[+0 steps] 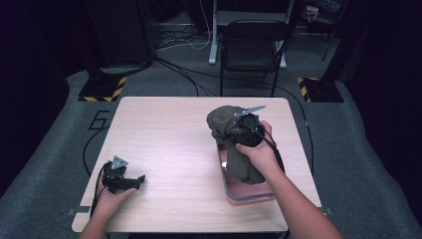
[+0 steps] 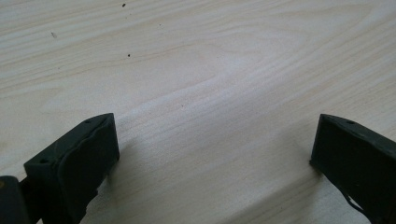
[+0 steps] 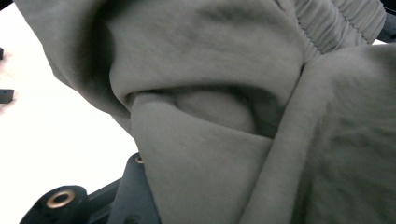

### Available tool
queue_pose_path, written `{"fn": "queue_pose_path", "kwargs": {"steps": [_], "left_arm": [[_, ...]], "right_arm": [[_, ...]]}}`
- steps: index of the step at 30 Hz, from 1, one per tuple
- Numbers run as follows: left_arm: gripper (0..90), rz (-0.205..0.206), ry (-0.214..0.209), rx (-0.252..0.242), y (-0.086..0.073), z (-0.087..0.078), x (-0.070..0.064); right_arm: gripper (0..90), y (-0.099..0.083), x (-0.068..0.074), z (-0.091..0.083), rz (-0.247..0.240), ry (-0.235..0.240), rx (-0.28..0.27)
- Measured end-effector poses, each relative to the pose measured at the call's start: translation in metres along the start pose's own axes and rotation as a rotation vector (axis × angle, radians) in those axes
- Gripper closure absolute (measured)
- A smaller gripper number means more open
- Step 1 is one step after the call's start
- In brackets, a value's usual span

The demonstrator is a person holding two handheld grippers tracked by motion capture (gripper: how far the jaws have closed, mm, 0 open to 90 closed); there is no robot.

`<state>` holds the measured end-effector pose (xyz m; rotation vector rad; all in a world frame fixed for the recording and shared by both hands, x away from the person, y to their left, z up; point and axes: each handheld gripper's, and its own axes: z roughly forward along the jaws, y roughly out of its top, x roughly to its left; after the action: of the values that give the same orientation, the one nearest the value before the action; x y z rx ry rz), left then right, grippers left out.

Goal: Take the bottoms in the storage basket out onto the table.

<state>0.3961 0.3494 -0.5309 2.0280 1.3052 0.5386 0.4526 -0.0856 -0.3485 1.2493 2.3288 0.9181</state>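
The table point(image 1: 169, 144) stands in the middle of the high view, with a chair point(image 1: 251, 47) behind its far edge. A tray point(image 1: 246, 196) lies on the table's right half, near the front edge. The garment point(image 1: 231, 137) hangs bunched over the tray's far end, its lower part seemingly inside the tray. The right gripper point(image 1: 247, 124) sits against the garment's upper right side, with cloth draped across its jaws. The left gripper point(image 1: 135, 181) rests on the table near the front left corner, well apart from the tray, bare wood between its spread jaws.
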Motion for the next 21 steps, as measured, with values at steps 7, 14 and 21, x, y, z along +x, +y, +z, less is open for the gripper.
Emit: {"fn": "queue_pose_path", "kwargs": {"steps": [7, 14, 21], "left_arm": [[0.6, 0.001, 0.0, -0.001, 0.0, 0.0, 0.0], [0.6, 0.001, 0.0, -0.001, 0.0, 0.0, 0.0], [0.6, 0.001, 0.0, 0.0, 0.0, 0.0, 0.0]], "right_arm": [[60.2, 0.007, 0.008, -0.006, -0.02, 0.015, -0.011], [60.2, 0.013, 0.02, -0.008, -0.045, 0.039, -0.025], [60.2, 0.019, 0.033, -0.002, -0.076, 0.06, -0.023]]}}
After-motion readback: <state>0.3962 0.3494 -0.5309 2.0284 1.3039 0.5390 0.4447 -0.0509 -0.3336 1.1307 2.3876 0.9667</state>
